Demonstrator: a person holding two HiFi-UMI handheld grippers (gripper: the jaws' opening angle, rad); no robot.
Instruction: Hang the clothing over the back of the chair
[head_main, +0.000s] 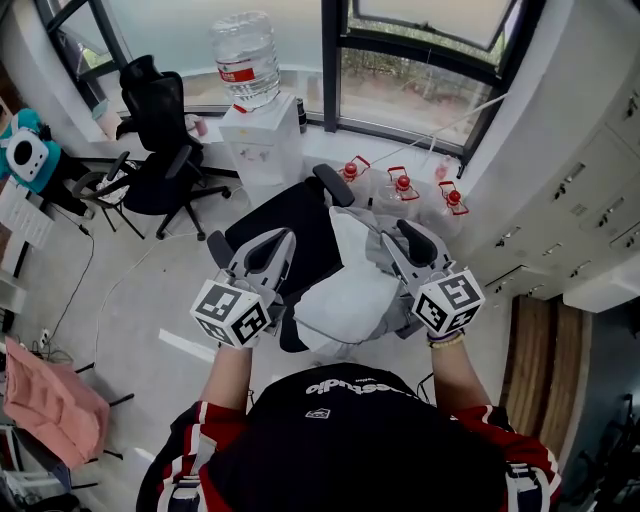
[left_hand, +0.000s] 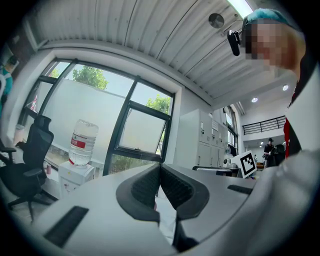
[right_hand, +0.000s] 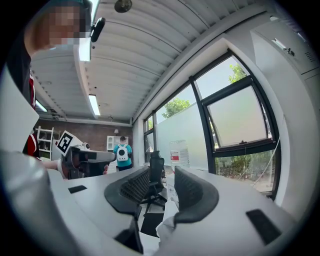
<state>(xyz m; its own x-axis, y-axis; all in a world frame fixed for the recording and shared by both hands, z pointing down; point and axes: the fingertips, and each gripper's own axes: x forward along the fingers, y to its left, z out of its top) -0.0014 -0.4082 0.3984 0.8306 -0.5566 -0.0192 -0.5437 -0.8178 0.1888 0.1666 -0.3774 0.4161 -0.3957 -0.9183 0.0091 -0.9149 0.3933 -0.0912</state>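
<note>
The clothing (head_main: 350, 285) covers most of the chair's (head_main: 290, 220) back, and the person's torso (head_main: 350, 440) hides its lower part. Whether the left hand-held gripper (left_hand: 160, 169) pinches cloth between its nearly meeting pads (left_hand: 146, 186) cannot be told. A pink cloth (head_main: 50, 400) is cut off at the left edge, and cabinets (head_main: 590, 190) at the right. A distant person (right_hand: 122, 151) is too small to make out.

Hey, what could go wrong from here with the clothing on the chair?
1. The white and grey clothing lies bunched on the black office chair; it may slide off.
2. Fabric lies just below the open right gripper; pulling back could snag it.
3. The left gripper is shut, possibly on fabric; moving away might drag it.
</note>
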